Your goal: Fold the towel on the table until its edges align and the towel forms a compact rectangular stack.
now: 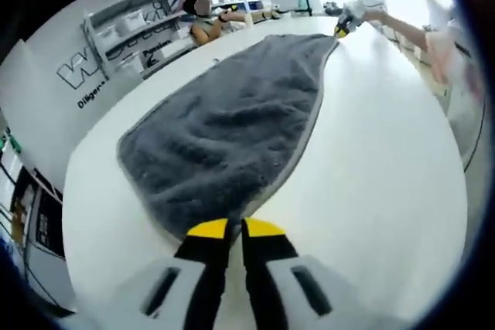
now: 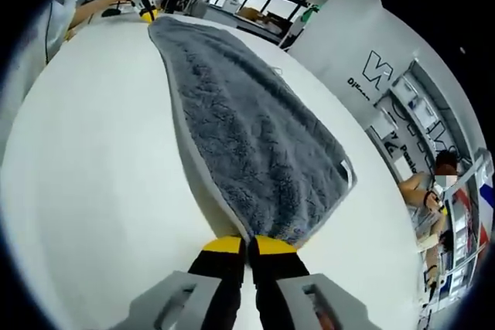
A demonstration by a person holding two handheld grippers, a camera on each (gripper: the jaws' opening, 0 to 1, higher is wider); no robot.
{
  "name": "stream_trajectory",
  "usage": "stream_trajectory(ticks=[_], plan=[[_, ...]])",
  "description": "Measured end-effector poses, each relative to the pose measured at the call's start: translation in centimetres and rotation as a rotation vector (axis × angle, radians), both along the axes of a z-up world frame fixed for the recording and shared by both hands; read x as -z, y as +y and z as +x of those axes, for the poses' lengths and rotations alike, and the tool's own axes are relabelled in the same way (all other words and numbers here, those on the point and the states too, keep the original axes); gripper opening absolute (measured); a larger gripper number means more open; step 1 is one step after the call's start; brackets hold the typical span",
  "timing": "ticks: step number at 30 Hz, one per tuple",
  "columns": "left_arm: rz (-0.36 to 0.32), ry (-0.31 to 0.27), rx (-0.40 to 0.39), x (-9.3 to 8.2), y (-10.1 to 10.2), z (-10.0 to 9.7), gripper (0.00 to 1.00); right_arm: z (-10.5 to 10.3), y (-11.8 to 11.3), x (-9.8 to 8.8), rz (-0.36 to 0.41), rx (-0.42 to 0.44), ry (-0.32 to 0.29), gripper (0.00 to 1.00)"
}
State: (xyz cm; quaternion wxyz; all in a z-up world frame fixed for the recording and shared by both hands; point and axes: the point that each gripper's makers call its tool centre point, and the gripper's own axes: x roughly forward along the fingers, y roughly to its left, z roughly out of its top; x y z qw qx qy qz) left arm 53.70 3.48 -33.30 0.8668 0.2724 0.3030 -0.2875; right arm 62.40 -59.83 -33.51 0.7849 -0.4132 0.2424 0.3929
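Two tongs, left (image 1: 235, 229) and right (image 2: 246, 246) (each pinching a corner), one grey towel (image 1: 232, 125).

On the white partition wall (image 1: 73, 75) across the table there's big outlined lettering that starts with a "W", and under it a smaller dark line that seems to begin "Diligen", though the rest is too bent and small for me to read. From the right gripper view the same kind of panel (image 2: 363, 44) shows part of that large outlined letter with small text beginning "D" below it. Dark words also sit on the shelf fronts (image 1: 155, 48), but they are too blurred to make out.
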Motion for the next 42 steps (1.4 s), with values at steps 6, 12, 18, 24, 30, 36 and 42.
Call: stream_trajectory(ticks=[6, 12, 18, 24, 30, 36, 42], plan=[[-0.056, 0.029, -0.021, 0.2, 0.0, 0.4, 0.04, 0.0, -0.1, -0.5, 0.01, 0.003, -0.014, 0.04], [-0.131, 0.088, -0.096, 0.2, 0.0, 0.7, 0.02, -0.5, -0.2, -0.2, 0.028, 0.005, 0.009, 0.03], [-0.179, 0.121, -0.128, 0.3, -0.2, 0.3, 0.02, -0.8, 0.0, -1.0, 0.043, 0.006, 0.001, 0.02], [-0.219, 0.171, -0.122, 0.3, -0.9, -1.5, 0.02, -1.5, -0.5, -1.6, 0.075, 0.026, 0.005, 0.02], [-0.228, 0.205, -0.087, 0.4, -1.4, -3.4, 0.02, -3.0, -1.2, -1.0, 0.075, 0.023, 0.04, 0.02], [-0.22, 0.233, -0.059, 0.4, -1.9, -5.0, 0.02, -4.3, -1.9, -1.3, 0.092, 0.02, 0.04, 0.02], [-0.219, 0.262, -0.035, 0.4, -2.2, -6.2, 0.02, -4.9, -2.1, -1.4, 0.088, 0.011, 0.046, 0.02]])
